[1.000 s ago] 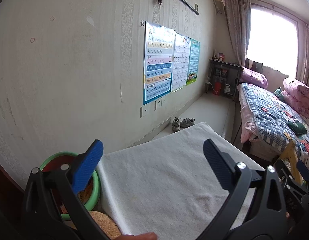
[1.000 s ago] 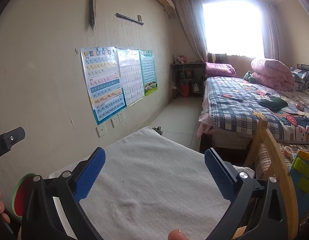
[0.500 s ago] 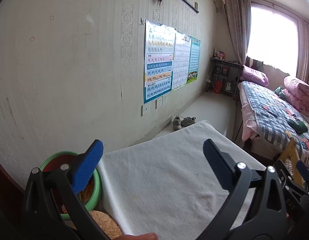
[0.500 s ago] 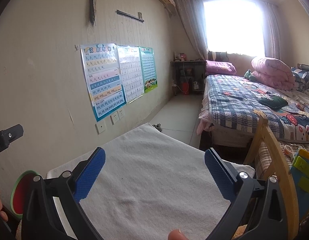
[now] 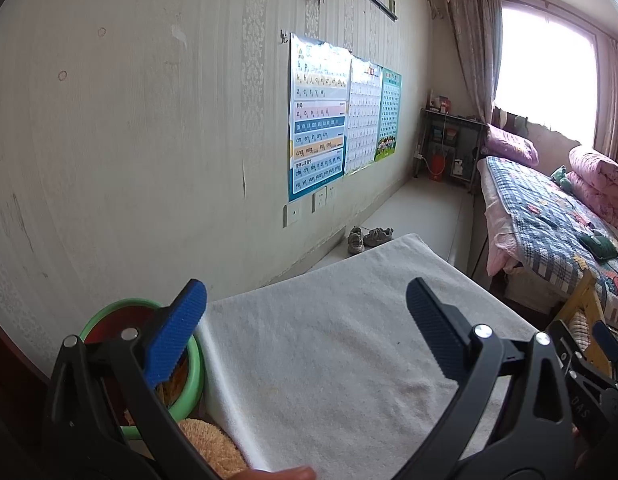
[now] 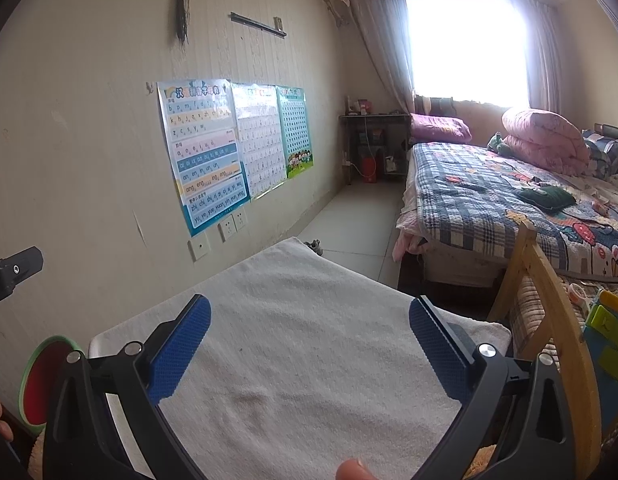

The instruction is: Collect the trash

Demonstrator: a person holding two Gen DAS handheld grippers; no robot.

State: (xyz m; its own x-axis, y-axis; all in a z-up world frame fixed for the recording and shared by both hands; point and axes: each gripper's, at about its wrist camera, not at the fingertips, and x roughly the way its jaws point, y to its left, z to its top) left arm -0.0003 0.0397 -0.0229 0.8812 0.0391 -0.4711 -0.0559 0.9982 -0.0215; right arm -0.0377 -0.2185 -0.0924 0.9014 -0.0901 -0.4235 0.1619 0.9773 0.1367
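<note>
- Bedroom; white towel spread flat over a table, bare — no trash on it.
- Trash seems to sit in the green bin at the towel's left edge: orange-brown scraps, probably light and crumbly; lift from the rim.
- Left gripper spread wide, empty.
- Right gripper likewise, above the towel.
</note>
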